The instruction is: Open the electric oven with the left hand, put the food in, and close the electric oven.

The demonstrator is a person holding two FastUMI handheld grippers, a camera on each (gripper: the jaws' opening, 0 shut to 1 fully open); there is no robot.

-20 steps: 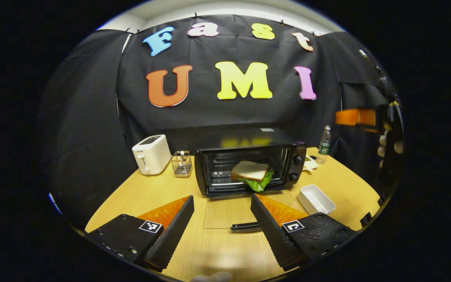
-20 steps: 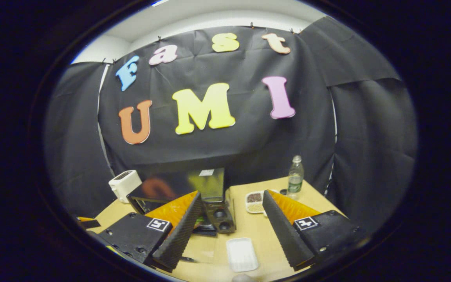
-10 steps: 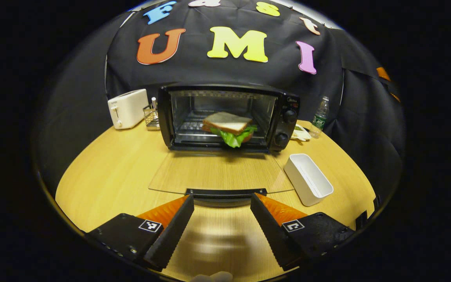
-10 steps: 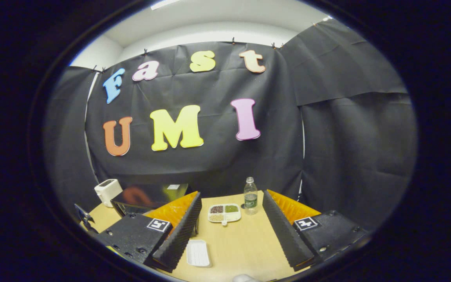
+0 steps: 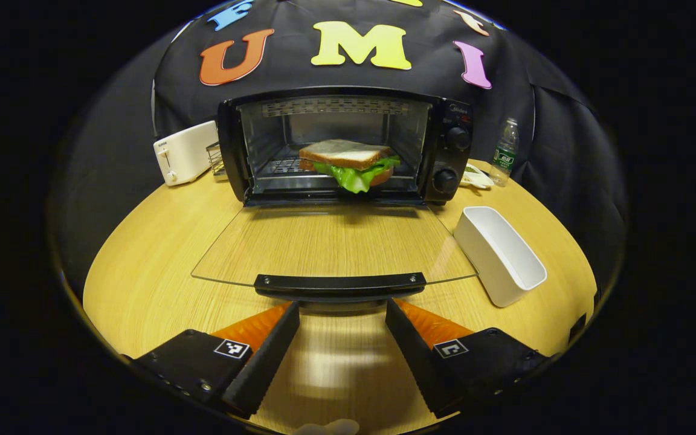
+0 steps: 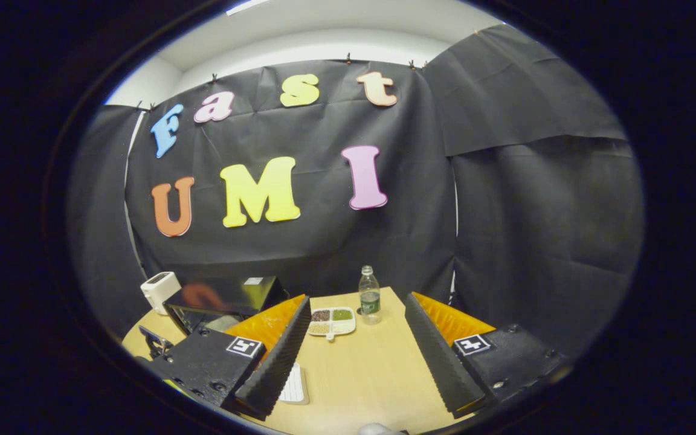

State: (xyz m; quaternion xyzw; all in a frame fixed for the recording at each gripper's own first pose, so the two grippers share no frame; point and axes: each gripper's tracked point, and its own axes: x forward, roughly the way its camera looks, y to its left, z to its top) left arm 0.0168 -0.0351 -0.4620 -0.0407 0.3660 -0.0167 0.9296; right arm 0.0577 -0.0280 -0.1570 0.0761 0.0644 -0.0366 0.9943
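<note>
The left gripper (image 5: pixel 341 338) hangs open just before the door handle (image 5: pixel 340 284), the right gripper (image 6: pixel 354 353) open and idle, the sandwich (image 5: pixel 348 163) sits in the oven (image 5: pixel 451 145); best to slip under the handle squarely and lift evenly.

- The left gripper view is taken from low over the table (image 5: pixel 161 241), facing straight into the open oven (image 5: pixel 348 145). The glass door's handle (image 5: pixel 340 284) is seen very near, just past the left gripper (image 5: pixel 342 329).
- The right gripper view is taken from higher up and farther right, tilted up at the booth wall. The oven (image 6: pixel 221 299) is seen low at the left.
- The oven, toaster (image 5: pixel 183 152), water bottle (image 6: pixel 370 295) and table are shared by both views.
</note>
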